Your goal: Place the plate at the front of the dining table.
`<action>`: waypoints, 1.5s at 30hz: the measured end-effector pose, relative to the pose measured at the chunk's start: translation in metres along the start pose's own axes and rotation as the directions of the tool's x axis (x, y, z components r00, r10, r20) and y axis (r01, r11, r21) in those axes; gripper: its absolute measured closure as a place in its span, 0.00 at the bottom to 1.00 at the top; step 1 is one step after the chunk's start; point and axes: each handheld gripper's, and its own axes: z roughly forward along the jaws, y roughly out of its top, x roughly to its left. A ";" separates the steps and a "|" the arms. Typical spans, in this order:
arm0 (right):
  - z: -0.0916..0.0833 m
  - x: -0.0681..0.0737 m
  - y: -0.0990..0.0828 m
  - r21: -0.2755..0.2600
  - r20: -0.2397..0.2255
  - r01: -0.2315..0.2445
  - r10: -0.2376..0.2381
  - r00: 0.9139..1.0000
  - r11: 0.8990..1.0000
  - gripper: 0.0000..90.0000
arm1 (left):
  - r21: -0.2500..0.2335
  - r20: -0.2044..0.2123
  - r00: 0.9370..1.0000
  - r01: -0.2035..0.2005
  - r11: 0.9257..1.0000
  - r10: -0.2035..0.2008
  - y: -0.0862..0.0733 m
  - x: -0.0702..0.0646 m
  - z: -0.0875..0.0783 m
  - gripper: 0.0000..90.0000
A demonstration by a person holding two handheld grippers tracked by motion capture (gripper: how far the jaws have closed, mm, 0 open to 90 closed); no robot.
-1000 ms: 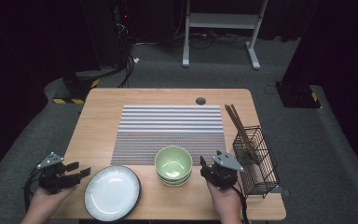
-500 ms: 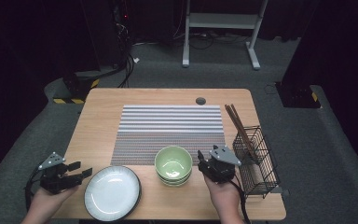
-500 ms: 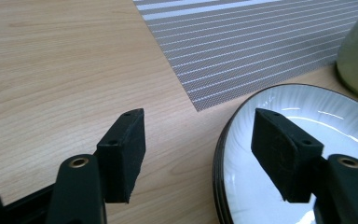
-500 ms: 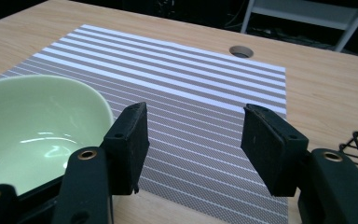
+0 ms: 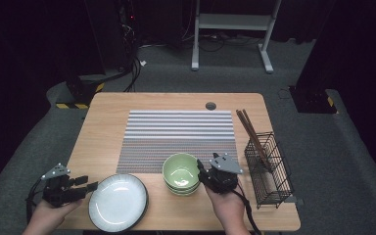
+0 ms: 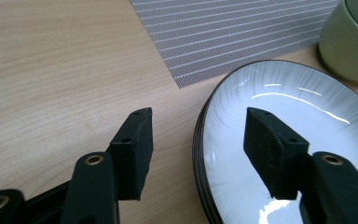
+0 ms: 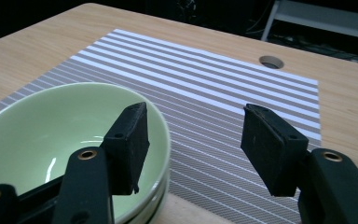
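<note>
A white plate with a dark rim (image 5: 118, 201) tops a small stack at the table's front left. My left gripper (image 5: 89, 185) is at its left edge. In the left gripper view the gripper (image 6: 193, 126) straddles the plate's rim (image 6: 203, 140), one jaw over the wood and one over the plate. Its jaws have just been closing, and the pads stand clear of the rim. Stacked green bowls (image 5: 181, 172) sit right of the plate. My right gripper (image 5: 200, 169) straddles the top bowl's right rim (image 7: 165, 126), with the gripper (image 7: 193, 121) slightly narrowed and not touching.
A grey striped placemat (image 5: 178, 139) covers the middle of the wooden table (image 5: 107, 122). A black wire basket (image 5: 269, 171) with chopsticks (image 5: 249, 132) stands at the right edge, close to my right hand. A round cable hole (image 5: 210, 105) is at the back.
My right gripper has shifted left and a little up, onto the bowl's rim. The left gripper's jaws have narrowed around the plate's edge. The left hand stayed put.
</note>
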 end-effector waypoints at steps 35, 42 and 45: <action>0.003 0.077 0.011 0.000 -0.276 0.041 -0.040 0.960 0.999 0.69 | 0.175 0.020 0.998 0.057 0.983 -0.061 -0.002 -0.006 -0.004 0.61; 0.011 0.087 0.017 0.027 -0.339 0.022 -0.012 0.941 0.999 0.69 | 0.194 0.025 0.999 0.035 0.980 -0.041 0.001 -0.004 -0.001 0.64; 0.013 0.094 0.019 0.035 -0.347 0.050 -0.035 0.937 0.998 0.69 | 0.198 0.018 0.999 0.023 0.980 -0.028 0.002 -0.005 0.000 0.63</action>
